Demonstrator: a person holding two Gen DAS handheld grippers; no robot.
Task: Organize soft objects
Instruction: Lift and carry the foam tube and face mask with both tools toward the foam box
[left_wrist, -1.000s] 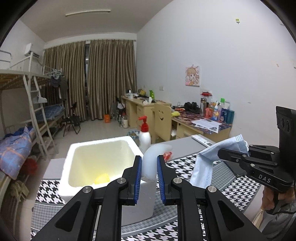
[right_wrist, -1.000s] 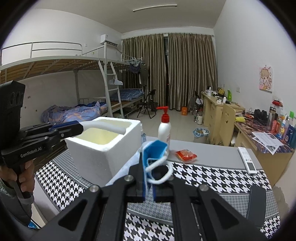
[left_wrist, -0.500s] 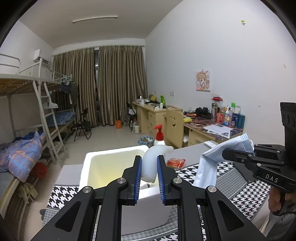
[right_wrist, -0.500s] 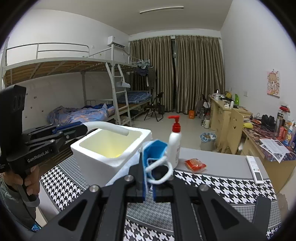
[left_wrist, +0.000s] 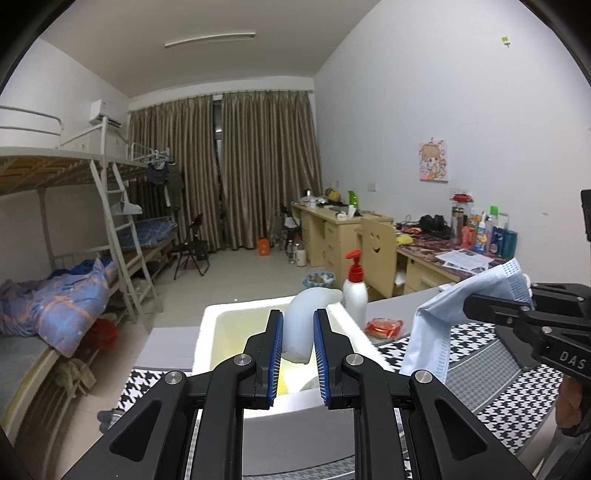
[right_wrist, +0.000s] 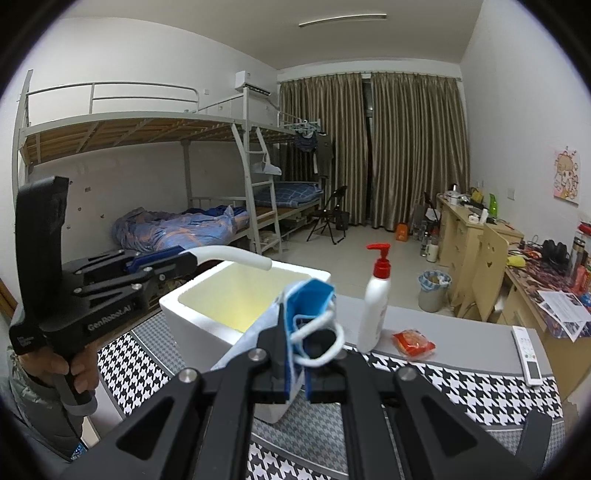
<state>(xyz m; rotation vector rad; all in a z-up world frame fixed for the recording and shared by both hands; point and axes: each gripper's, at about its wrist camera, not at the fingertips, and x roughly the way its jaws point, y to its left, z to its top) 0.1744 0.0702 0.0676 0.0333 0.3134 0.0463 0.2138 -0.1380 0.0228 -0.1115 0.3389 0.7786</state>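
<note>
Left gripper (left_wrist: 298, 336) fingers clamp white tube (left_wrist: 306, 325) — right gripper (right_wrist: 295, 360) fingers pinch mask (right_wrist: 295, 314).

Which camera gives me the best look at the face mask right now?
Left wrist: the face mask hangs unfolded from the right tool, its whole blue sheet visible. The right wrist view shows it bunched at its own fingers, ear loop in front.

A white pump bottle (right_wrist: 376, 309) with a red top stands on a grey table (right_wrist: 461, 339) beside a red snack packet (right_wrist: 413, 344) and a white remote (right_wrist: 527, 355). Behind, bunk beds (right_wrist: 147, 140) line one wall, wooden desks (left_wrist: 334, 230) the other, before drawn brown curtains (left_wrist: 243, 173).
</note>
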